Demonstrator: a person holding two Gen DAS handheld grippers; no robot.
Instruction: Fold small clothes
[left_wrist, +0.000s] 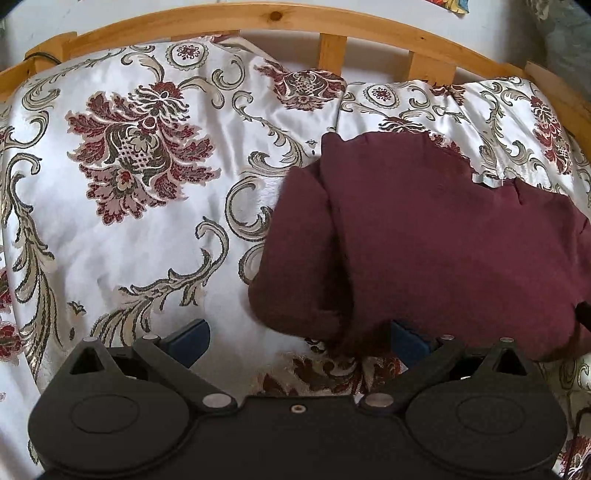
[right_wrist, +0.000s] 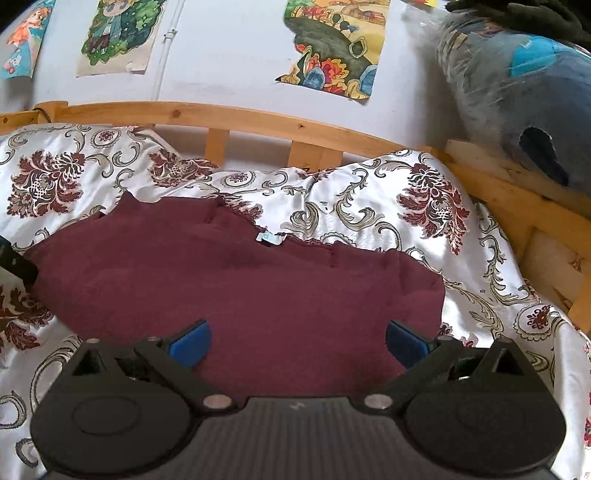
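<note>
While both our grippers gape empty, left gripper (left_wrist: 299, 341) and right gripper (right_wrist: 298, 341), the maroon garment (right_wrist: 236, 288) lies at twelve o'clock on the floral bedspread (left_wrist: 147, 229), seemingly part folded, more folds remaining.

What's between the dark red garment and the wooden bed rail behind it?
Only the floral bedspread, rumpled, lies between the maroon garment and the wooden rail; the right wrist view shows it best.
</note>
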